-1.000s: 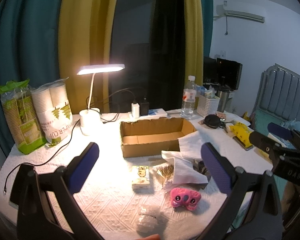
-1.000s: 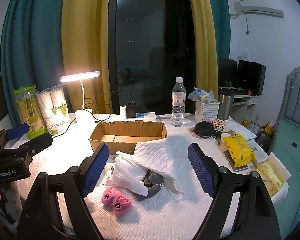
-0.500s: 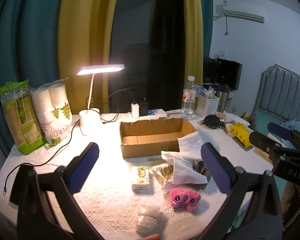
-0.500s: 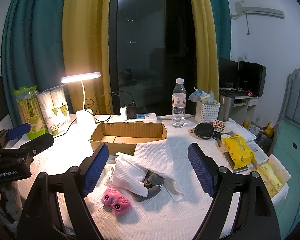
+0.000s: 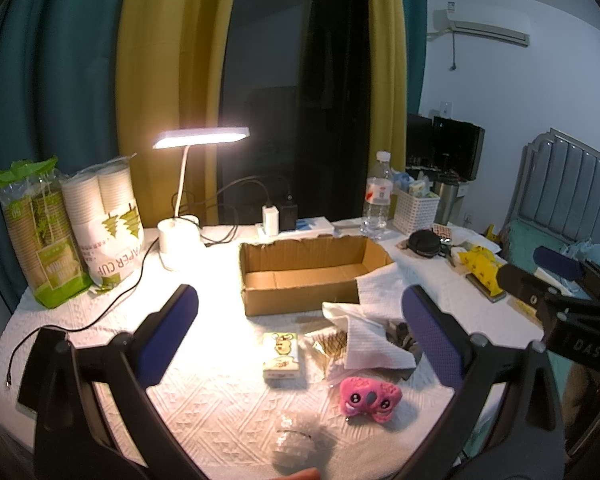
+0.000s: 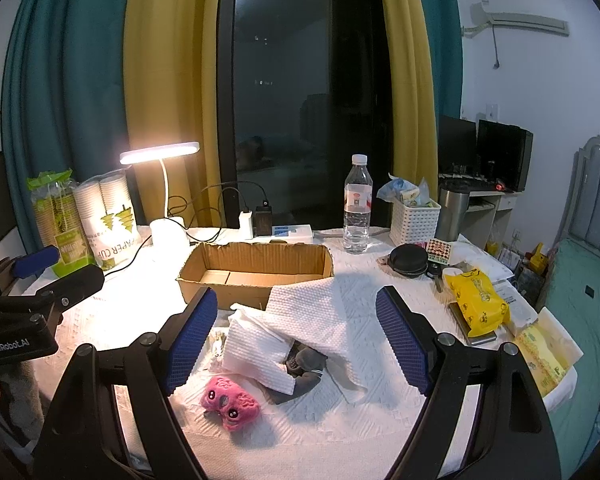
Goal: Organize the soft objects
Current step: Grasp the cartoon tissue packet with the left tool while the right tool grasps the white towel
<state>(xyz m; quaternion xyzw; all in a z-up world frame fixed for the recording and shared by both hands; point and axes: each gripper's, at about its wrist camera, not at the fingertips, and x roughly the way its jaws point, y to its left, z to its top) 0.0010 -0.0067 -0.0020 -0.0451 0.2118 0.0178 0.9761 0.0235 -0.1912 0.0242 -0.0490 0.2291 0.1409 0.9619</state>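
A cardboard box (image 6: pixel 256 276) sits mid-bench (image 6: pixel 340 440). Paper towels (image 6: pixel 300 320) lie before it, a plush toy (image 6: pixel 230 397) nearer the front edge. The lamp (image 6: pixel 168 232) and cup sleeves (image 6: pixel 108 220) stand toward the back-left corner, a bottle (image 6: pixel 357 204) behind the box.

A lit desk lamp (image 5: pixel 180 184) is glowing at my left-centre, a water bottle (image 6: pixel 356 204) standing centre, paper cup sleeves (image 6: pixel 110 220) leaning far left.

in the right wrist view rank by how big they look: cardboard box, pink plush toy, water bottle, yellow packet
1. cardboard box
2. yellow packet and water bottle: look about alike, unranked
3. pink plush toy, smallest though nearest the camera
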